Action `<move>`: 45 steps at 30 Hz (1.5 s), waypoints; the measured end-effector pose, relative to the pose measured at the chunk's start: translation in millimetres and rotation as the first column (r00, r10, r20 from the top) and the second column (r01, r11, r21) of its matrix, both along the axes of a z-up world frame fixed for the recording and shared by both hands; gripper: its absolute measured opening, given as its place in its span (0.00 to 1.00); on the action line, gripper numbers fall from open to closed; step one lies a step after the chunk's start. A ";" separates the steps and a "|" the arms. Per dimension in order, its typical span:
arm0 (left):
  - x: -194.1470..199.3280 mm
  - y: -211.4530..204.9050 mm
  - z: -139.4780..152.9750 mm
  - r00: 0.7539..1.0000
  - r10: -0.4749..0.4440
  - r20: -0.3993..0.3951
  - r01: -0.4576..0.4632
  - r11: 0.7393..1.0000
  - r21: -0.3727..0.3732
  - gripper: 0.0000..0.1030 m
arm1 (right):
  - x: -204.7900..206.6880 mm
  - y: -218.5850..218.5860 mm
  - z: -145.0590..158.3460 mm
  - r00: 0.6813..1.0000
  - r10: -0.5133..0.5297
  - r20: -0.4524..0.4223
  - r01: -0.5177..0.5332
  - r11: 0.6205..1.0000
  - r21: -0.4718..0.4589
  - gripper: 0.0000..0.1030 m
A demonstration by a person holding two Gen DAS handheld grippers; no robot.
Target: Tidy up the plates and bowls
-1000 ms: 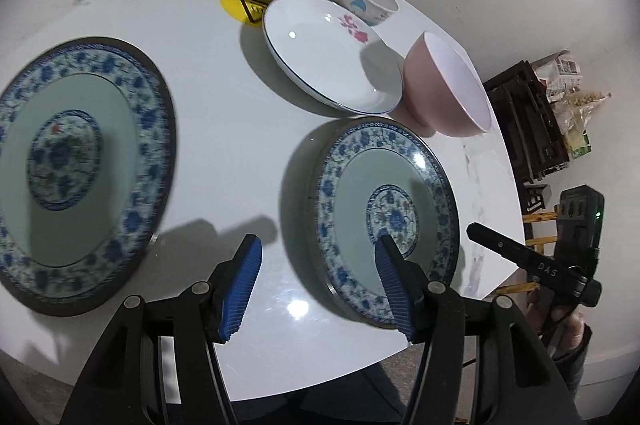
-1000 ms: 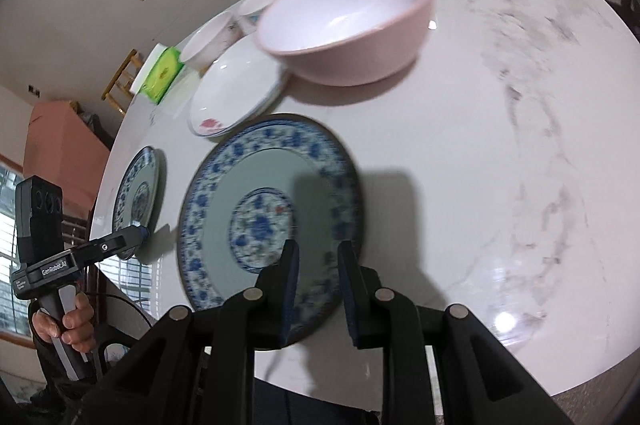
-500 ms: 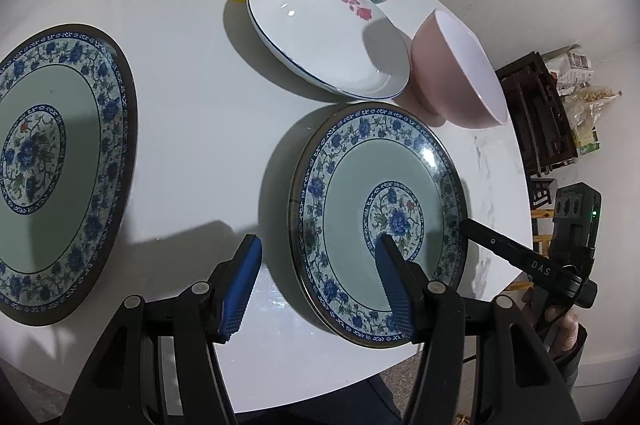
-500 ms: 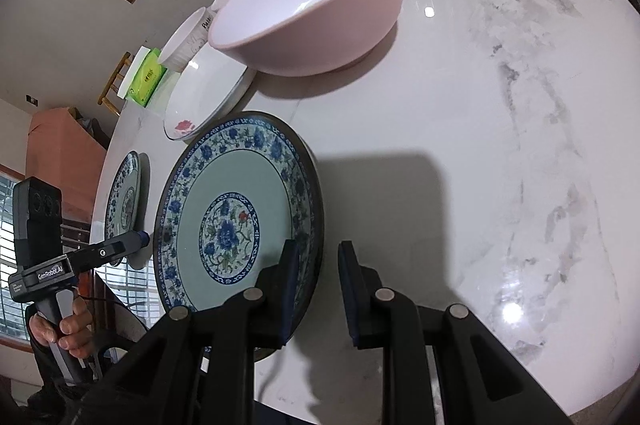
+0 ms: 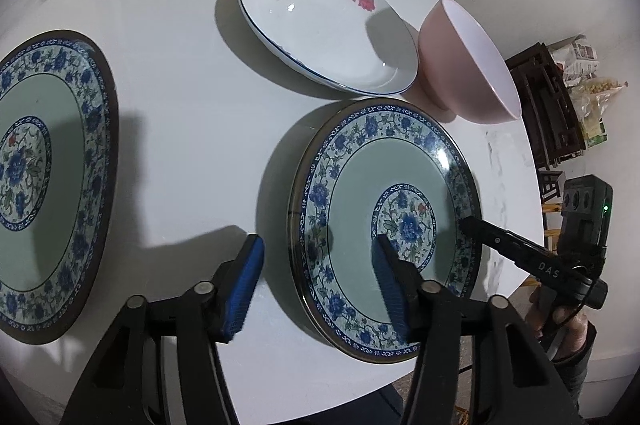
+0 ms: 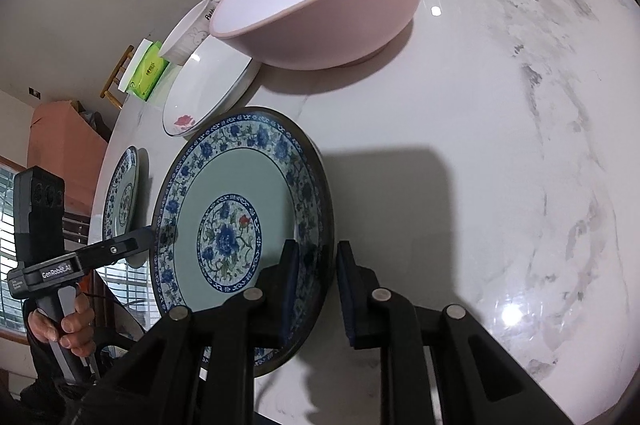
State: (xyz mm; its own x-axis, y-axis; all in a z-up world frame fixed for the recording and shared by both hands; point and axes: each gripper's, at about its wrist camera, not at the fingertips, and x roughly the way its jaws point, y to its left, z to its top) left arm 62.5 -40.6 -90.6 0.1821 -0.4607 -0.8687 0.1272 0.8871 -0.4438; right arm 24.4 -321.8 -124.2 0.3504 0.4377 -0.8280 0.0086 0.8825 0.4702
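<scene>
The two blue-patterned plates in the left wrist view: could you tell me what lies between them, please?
Only bare white tabletop with shadows separates the left plate from the right plate; the left gripper hangs above it.
</scene>
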 end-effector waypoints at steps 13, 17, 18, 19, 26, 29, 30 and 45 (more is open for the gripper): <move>-0.5 -7.1 -5.9 0.999 -0.032 0.000 0.032 0.999 0.028 0.30 | -0.6 5.2 2.1 1.000 0.004 0.013 -0.003 0.999 -0.042 0.17; -1.1 -4.7 -5.9 0.999 -0.034 0.022 0.033 0.998 0.058 0.18 | -1.8 6.5 3.0 1.000 0.000 0.014 0.001 0.998 -0.057 0.17; -1.3 -3.3 -6.2 0.999 -0.031 0.023 0.029 0.998 0.060 0.17 | -2.1 6.8 3.1 1.000 -0.003 0.012 0.004 0.998 -0.057 0.17; -1.5 -2.5 -6.0 0.999 -0.032 0.025 0.031 0.998 0.062 0.15 | -2.2 7.0 3.2 1.000 -0.007 0.011 0.007 0.998 -0.058 0.17; -2.8 1.0 -1.2 0.999 -0.027 0.048 0.024 0.997 0.067 0.15 | -5.3 10.6 7.3 1.000 -0.016 0.010 0.016 0.998 -0.055 0.17; -5.2 4.2 3.9 0.998 -0.023 0.061 0.018 0.997 0.068 0.16 | -7.0 13.8 10.5 1.000 -0.011 0.016 0.012 0.998 -0.054 0.17; -6.4 5.3 5.1 0.998 -0.022 0.063 0.017 0.997 0.069 0.16 | -7.9 15.0 11.6 1.000 -0.010 0.015 0.011 0.999 -0.051 0.17; -14.8 36.4 28.4 0.993 0.029 0.115 -0.037 0.997 0.065 0.15 | -12.0 46.2 32.6 0.998 0.027 0.050 -0.024 0.998 -0.050 0.17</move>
State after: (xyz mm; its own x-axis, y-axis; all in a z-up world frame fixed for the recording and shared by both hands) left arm 47.7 -4.2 -62.3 0.2960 -0.3942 -0.8700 0.1437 0.9189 -0.3674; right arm 12.4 -275.5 -91.6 0.3814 0.4057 -0.8306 -0.0366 0.9045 0.4250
